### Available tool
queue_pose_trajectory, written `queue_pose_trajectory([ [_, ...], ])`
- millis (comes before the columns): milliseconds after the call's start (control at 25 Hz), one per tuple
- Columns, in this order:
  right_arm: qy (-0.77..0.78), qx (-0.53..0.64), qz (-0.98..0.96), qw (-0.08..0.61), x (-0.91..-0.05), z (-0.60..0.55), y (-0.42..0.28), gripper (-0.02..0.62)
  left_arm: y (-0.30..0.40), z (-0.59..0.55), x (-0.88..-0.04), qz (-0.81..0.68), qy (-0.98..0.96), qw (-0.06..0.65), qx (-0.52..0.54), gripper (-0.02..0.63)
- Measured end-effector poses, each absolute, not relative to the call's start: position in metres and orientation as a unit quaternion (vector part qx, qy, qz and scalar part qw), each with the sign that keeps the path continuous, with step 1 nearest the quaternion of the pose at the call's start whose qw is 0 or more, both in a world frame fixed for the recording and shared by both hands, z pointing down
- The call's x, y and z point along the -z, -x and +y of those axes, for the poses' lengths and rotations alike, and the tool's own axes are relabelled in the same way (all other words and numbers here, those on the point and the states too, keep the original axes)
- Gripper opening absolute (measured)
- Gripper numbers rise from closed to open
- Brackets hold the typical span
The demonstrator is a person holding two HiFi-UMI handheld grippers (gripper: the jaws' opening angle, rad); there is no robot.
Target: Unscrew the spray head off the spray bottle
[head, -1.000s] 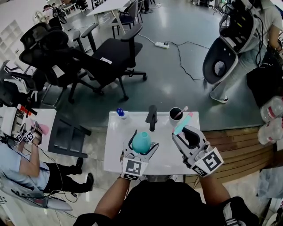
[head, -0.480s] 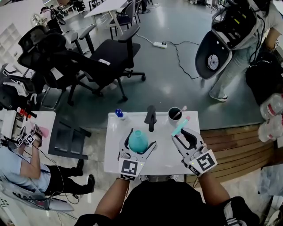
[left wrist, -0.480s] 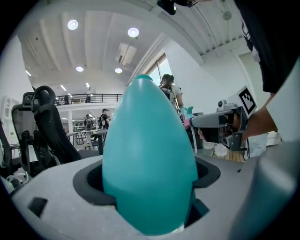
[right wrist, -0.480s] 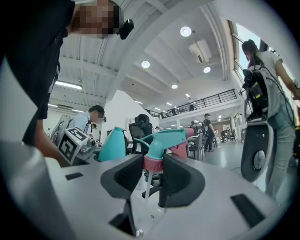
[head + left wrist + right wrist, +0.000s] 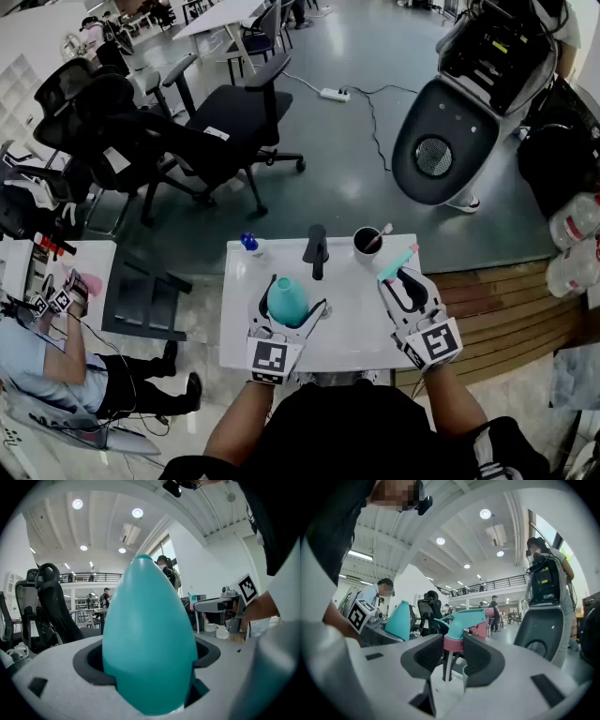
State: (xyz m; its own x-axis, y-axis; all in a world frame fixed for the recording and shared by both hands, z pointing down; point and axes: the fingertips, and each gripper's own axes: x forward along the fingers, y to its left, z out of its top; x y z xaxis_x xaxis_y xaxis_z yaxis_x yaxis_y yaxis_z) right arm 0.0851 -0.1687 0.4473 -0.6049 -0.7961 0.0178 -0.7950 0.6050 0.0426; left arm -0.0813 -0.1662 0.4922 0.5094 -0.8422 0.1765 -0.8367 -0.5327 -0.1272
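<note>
The left claw (image 5: 296, 296) is shut tight on the green-blue bottle (image 5: 287, 302). In the left gripper view the bottle (image 5: 150, 639) fills the gap between the two jaws, and the dark pads press on its fat lower part from both sides. The bottle stands up straight, with its thin top bare. It is over the left half of the white bench (image 5: 352, 314). I cannot tell if its bottom rests on the bench.

The right claw (image 5: 410, 279) is shut on the spray head (image 5: 397, 262). In the right gripper view the two jaws squeeze the pink ring of the spray head (image 5: 461, 620). The green-blue nozzle sticks up above the jaws and points to the left. A thin tube hangs down from the ring, between the jaws.

The spray head is off the bottle. The two are well apart, the bottle on the left and the spray head near the right edge of the bench. From the right gripper view the bottle (image 5: 399, 619) shows far off to the left.

At the back of the bench there is a small bottle with a blue cap (image 5: 248, 243), a tall black thing (image 5: 316, 249) and a dark cup (image 5: 367, 242) with a stick in it. The cup is just beside the spray head.
</note>
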Motion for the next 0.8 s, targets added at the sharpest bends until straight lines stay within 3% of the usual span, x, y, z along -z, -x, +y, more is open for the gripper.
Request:
queue_pose_trajectory([
  [800, -0.458, 0.032, -0.888, 0.026, -0.4459, -0.1652, -0.0841, 0.138, 0.0738, -0.1602, -0.4999, 0.475, 0.872, 0.007, 0.113, 0.462],
])
